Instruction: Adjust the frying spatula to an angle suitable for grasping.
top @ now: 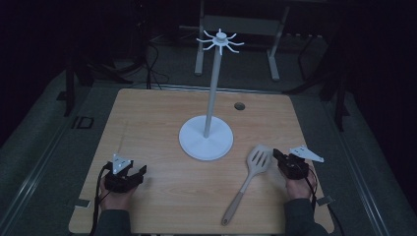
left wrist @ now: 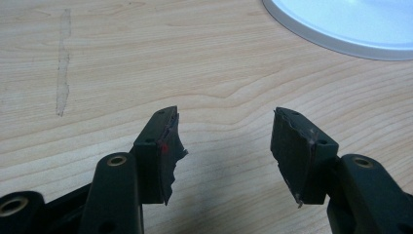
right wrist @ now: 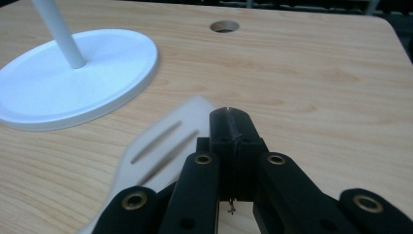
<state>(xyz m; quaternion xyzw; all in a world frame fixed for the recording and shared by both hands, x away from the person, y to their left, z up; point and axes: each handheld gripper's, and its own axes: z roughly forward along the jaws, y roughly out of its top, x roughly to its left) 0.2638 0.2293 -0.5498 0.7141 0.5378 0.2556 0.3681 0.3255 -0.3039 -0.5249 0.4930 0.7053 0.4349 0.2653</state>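
Table w/ spatula, stand

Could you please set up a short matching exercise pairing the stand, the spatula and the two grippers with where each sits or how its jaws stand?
Things:
1. white stand
2. slotted spatula
3. left gripper
4. right gripper

States:
A. jaws pressed together, nothing between them
B. upright at the middle of the table
C. jaws apart over bare wood
D. lying flat, its head beside the right gripper

Pairs: 1-B, 2-D, 3-C, 4-A
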